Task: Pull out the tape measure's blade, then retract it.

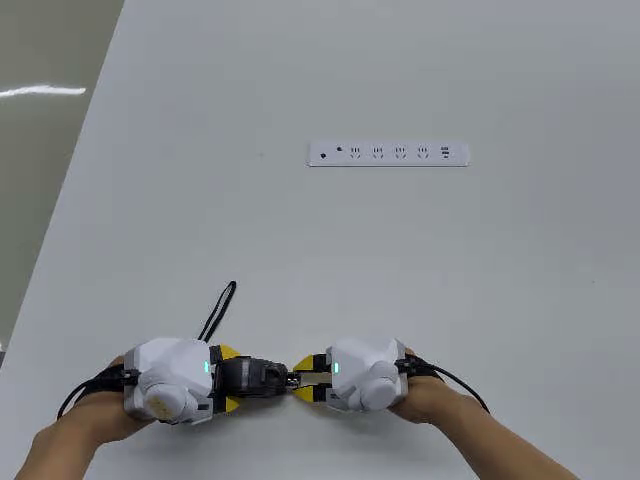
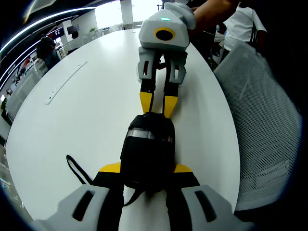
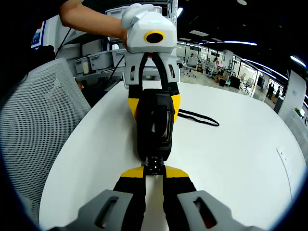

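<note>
Lying on the white surface, the black tape measure is clamped by its case between the left tool's widely parted jaws. Right tool jaws are narrowed about the end hook; whether they grip it cannot be told

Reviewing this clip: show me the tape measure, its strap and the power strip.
tape measure (image 2: 147,154), left gripper view, top of its black case.
strap (image 1: 219,311), head view, midway along the black loop.
power strip (image 1: 388,154), head view, centre of its white face.
</note>
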Available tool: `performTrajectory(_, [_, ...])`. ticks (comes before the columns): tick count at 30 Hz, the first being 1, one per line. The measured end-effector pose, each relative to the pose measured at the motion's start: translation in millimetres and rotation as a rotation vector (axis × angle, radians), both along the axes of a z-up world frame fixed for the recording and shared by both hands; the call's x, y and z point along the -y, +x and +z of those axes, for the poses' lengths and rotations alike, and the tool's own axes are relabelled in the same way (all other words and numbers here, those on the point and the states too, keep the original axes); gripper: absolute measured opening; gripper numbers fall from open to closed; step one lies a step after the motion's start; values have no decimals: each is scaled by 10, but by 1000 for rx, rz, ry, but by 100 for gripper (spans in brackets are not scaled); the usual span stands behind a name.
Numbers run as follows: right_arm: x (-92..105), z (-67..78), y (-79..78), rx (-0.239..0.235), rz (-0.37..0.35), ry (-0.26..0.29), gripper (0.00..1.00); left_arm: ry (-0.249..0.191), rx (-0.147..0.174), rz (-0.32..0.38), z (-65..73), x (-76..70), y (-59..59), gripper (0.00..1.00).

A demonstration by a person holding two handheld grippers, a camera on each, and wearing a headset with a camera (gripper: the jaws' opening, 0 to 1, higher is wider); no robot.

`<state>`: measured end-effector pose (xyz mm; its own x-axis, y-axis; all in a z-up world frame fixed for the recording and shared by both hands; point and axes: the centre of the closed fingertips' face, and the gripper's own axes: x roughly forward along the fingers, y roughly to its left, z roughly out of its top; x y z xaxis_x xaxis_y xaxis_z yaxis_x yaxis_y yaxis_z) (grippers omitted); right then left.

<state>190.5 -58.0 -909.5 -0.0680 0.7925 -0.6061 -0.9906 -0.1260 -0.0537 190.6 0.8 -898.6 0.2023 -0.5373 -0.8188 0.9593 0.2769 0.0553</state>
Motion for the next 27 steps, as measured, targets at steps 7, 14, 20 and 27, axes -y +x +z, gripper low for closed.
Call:
performTrajectory(7, [23,3,6,1,2,0,10,1,-1,1,-1,-3,1,29])
performTrajectory(14, [52,9,6,-7,-2,0,10,3,-1,3,2,-4,1,29])
performTrajectory(20, [82,13,8,-6,-3,-3,10,2,-3,4,4,-1,0,29])
performTrajectory(27, [109,18,11,-12,-8,-2,10,2,-4,5,5,-1,-1,29])
